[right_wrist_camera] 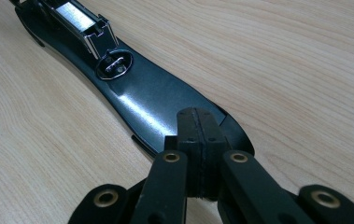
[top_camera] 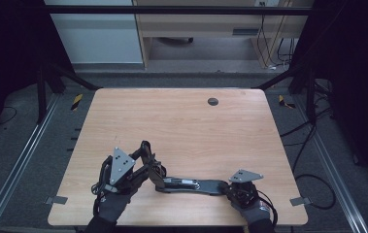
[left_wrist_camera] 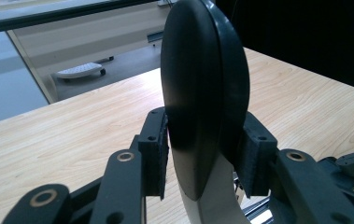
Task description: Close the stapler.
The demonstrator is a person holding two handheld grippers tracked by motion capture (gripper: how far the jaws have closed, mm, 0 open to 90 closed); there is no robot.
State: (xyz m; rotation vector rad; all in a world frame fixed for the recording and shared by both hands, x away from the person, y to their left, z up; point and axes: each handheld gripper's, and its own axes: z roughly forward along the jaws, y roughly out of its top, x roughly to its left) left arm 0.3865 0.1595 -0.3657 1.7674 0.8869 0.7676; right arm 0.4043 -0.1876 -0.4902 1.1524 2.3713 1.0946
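A black stapler (top_camera: 186, 184) lies opened out near the table's front edge, its base flat on the wood. My left gripper (top_camera: 147, 155) is shut on the stapler's rounded black top cover (left_wrist_camera: 202, 93), which stands raised on end between the pads (left_wrist_camera: 158, 149). In the right gripper view the base (right_wrist_camera: 151, 102) runs away from me, with its metal anvil (right_wrist_camera: 114, 65) and the silver staple channel (right_wrist_camera: 79, 18) beyond. My right gripper (right_wrist_camera: 198, 126) is shut, jaws pressed together, with its tips resting on the near end of the base. In the high view the right gripper (top_camera: 227, 187) sits at the stapler's right end.
The wooden table (top_camera: 181, 121) has a dark round cable hole (top_camera: 213, 101) at the back. Metal brackets (top_camera: 55, 199) (top_camera: 300, 200) clip its front corners. Cables (top_camera: 312, 184) trail on the floor at the right.
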